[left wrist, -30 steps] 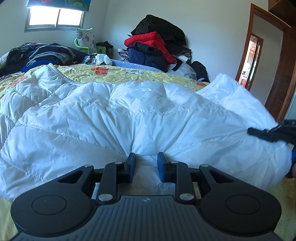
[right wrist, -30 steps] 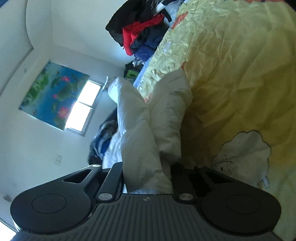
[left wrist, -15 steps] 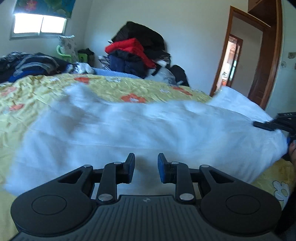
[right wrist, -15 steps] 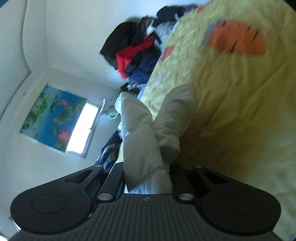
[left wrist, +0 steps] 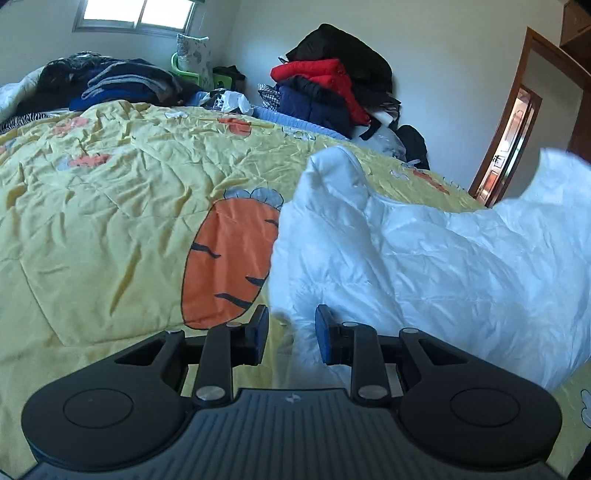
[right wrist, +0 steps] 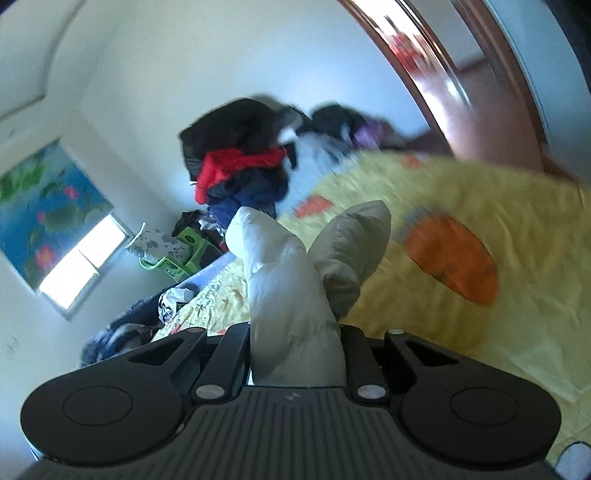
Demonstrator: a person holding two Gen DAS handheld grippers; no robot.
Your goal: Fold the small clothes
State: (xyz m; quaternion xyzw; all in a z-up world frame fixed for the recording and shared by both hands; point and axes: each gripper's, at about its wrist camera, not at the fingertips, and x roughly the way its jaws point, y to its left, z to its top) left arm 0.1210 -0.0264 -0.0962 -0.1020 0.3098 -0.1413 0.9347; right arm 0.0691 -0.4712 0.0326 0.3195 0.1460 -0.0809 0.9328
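A white padded garment (left wrist: 424, 266) is shown lying on the bed (left wrist: 110, 221) near its right edge. A fold is clamped in the right gripper (right wrist: 295, 350); the left gripper (left wrist: 290, 334), slightly parted, grips nothing.

Right gripper (right wrist: 295, 354) clamped on white padded garment (right wrist: 291, 295), held above yellow bedspread (right wrist: 480, 206); frame motion-blurred.

A home bedroom: ahead of the jaws spreads a crumpled yellow quilt printed with orange carrots (left wrist: 122, 206), with heaped dark and red coats (left wrist: 332, 85) beyond it against the wall, a bright window (left wrist: 136, 11) far left, and a brown wooden doorway (left wrist: 517, 122) right.
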